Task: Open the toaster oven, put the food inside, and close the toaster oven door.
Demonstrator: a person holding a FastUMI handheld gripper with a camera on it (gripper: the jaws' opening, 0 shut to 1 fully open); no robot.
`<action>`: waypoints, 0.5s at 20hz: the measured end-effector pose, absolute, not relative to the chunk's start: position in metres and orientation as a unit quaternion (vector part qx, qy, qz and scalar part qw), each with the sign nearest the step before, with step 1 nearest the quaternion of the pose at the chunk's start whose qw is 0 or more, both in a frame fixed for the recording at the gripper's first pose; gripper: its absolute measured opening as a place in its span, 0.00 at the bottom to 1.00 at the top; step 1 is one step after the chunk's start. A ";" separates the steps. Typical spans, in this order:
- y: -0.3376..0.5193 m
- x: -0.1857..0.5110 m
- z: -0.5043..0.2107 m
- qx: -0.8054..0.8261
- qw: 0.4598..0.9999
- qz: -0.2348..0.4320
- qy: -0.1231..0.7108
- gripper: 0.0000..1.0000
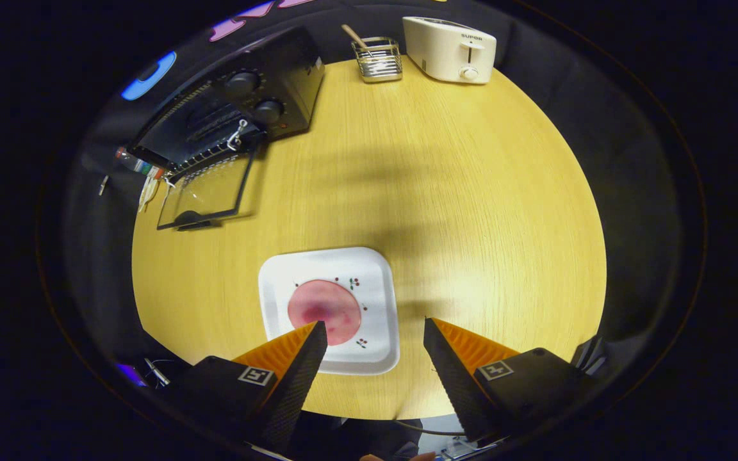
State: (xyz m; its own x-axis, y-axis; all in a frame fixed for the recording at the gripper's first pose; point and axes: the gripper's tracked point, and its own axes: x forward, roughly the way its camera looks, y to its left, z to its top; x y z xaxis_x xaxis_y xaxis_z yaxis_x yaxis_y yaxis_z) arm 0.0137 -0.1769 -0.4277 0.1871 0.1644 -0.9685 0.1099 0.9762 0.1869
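Note:
A black toaster oven (241, 109) stands at the far left of the round wooden table (471, 211), its glass door (205, 192) folded down flat toward me. A white square plate (375, 301) lies just ahead of my fingers, and on it rests a round pink slice of food (324, 310). My gripper (375, 330) is open and hovers above the plate's near edge. Its left fingertip overlaps the near part of the food slice, and the right fingertip hangs over bare table beside the plate. Nothing is held between the fingers.
A cream pop-up toaster (451, 50) stands at the table's far edge. Left of it is a small wire basket (380, 59) with a wooden utensil in it. Some small items (141, 169) lie at the table's left edge beside the oven door.

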 end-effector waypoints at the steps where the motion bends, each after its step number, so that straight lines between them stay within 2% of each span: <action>1: -0.177 0.014 -0.435 0.109 0.758 0.020 0.642 0.99; 5: -0.176 0.014 -0.459 0.088 0.746 0.040 0.659 0.99; 7: -0.176 0.017 -0.468 0.082 0.744 0.044 0.662 0.88; 9: -0.181 0.019 -0.473 0.071 0.743 0.031 0.664 0.65; 10: -0.184 0.019 -0.476 0.065 0.744 0.032 0.665 0.44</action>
